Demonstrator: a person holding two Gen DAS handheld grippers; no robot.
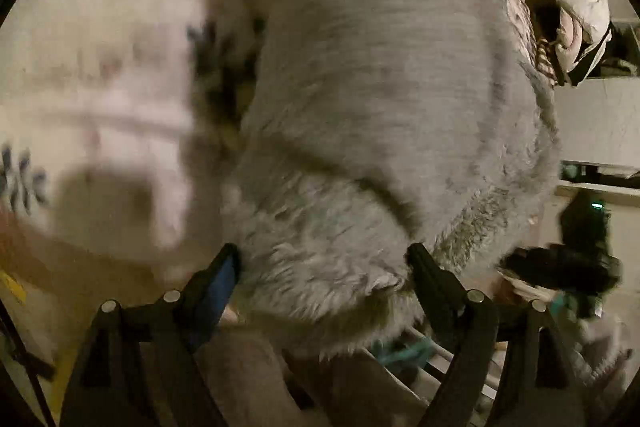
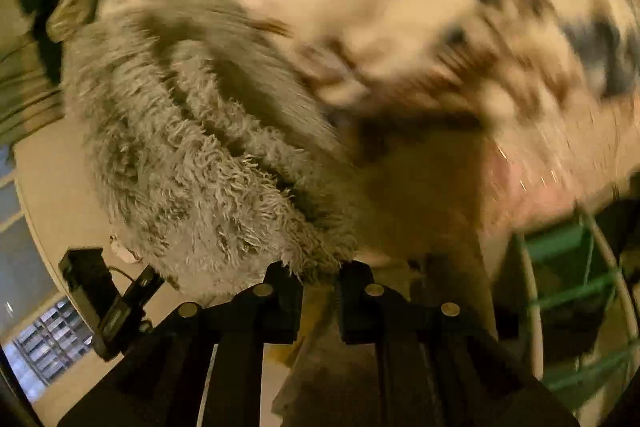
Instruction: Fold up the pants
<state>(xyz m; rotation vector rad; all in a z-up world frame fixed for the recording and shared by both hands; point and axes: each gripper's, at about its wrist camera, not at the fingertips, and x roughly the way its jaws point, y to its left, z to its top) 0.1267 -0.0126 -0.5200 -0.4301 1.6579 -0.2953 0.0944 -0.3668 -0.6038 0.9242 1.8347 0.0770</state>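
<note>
One pair of fluffy grey pants [image 1: 384, 99] lies on a floral bedspread [image 1: 100, 67], filling the middle and right of the left wrist view. The left tongs [image 1: 324, 267] stand wide open, with the near fuzzy edge of the pants between the two fingers; whether either finger touches the cloth cannot be told. In the right wrist view the pants [image 2: 192, 155] hang to the left, and the right tongs [image 2: 320, 279] are nearly closed, pinching the near fuzzy edge. One green-trimmed basket [image 2: 568, 291] sits near right.
</note>
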